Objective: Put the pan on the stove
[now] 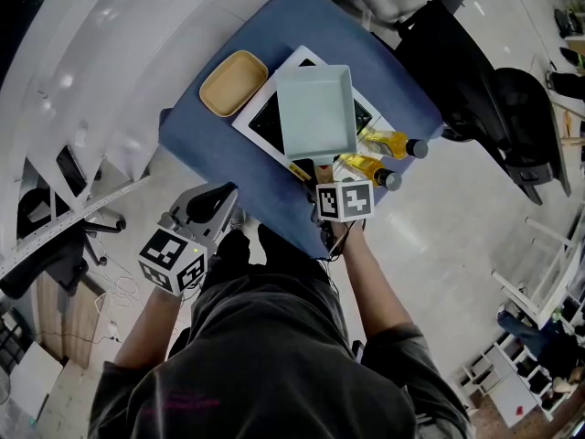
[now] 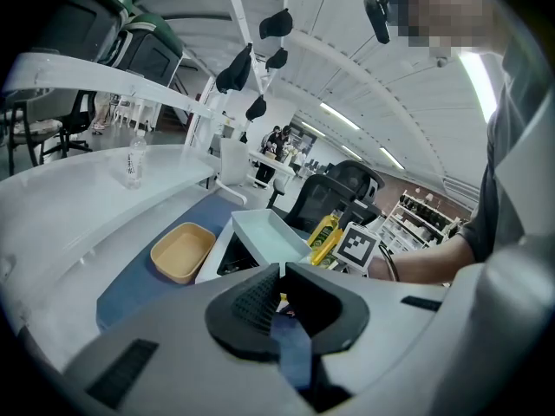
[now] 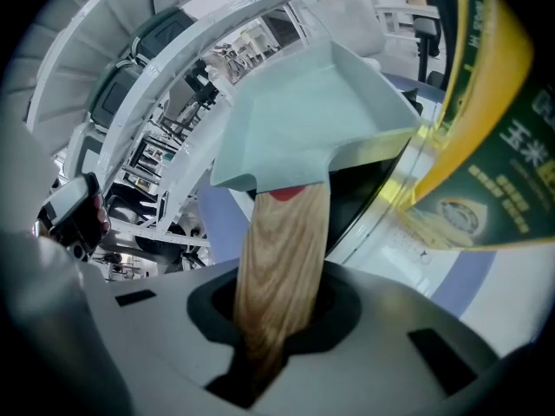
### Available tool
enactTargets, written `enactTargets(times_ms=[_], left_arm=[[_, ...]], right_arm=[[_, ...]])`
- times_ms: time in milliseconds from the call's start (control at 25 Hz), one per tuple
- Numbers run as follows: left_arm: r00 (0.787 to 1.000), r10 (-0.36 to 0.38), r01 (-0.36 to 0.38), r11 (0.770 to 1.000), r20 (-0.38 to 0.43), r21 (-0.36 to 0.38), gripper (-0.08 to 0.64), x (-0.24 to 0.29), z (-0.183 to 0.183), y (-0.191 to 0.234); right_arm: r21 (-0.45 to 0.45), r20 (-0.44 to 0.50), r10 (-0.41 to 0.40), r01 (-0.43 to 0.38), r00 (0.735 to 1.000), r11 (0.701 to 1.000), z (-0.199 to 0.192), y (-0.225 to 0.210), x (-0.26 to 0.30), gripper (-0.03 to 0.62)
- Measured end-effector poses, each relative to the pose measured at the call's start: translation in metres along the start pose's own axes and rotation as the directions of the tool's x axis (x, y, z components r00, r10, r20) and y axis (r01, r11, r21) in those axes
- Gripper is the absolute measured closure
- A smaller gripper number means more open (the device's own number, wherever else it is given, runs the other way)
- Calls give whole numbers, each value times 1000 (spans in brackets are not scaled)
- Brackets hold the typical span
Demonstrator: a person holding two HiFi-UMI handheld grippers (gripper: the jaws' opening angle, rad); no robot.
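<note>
I am gripping the pan (image 1: 315, 108) with the right gripper (image 1: 325, 166). Its jaws are standing partly apart and pressing on the wooden handle (image 3: 282, 258), which is filling the gap between them.

The pan, pale green and square, is lying over the black glass of the stove (image 1: 259, 122), with its handle pointing toward the near side. I cannot tell whether its base is touching the glass.

The stove is sitting at the middle of the blue worktop (image 1: 206, 149). A yellow dish (image 1: 234, 82) is lying just left of the stove. Two yellow bottles (image 1: 388, 143) are sitting just right of the handle, near the worktop's right edge.

I am holding the left gripper (image 1: 225, 195) off the near-left edge of the worktop, well apart from the pan. Its jaws are meeting at the tips and are holding nothing.
</note>
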State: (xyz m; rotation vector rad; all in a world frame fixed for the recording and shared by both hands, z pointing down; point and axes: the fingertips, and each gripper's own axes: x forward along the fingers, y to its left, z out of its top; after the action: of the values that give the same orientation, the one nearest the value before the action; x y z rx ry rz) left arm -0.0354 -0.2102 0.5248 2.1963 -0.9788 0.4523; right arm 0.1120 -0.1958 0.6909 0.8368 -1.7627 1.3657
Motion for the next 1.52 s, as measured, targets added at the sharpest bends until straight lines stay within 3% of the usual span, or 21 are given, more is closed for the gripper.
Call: enactTargets(times_ms=[280,480,800,1520], left_arm=[[1000,-2,3,1000,-1,9,537,-3,1,-1],[1000,-8,8,1000,-1,18,537,-8,1,-3],[1000,-18,18,999,-1,31,537,-17,-3,-6],[998,-62,61,993,4,100,537,-59,-16,-23]], right_arm=[[22,19,30,-31,999,999,0,5,-3,539],[27,42,49,-51,998,998,0,12,-6,485],[17,64,56,-57,996,998,-10,18,-12,469],[55,103,-13,7,995,998,-67,31,-26,469]])
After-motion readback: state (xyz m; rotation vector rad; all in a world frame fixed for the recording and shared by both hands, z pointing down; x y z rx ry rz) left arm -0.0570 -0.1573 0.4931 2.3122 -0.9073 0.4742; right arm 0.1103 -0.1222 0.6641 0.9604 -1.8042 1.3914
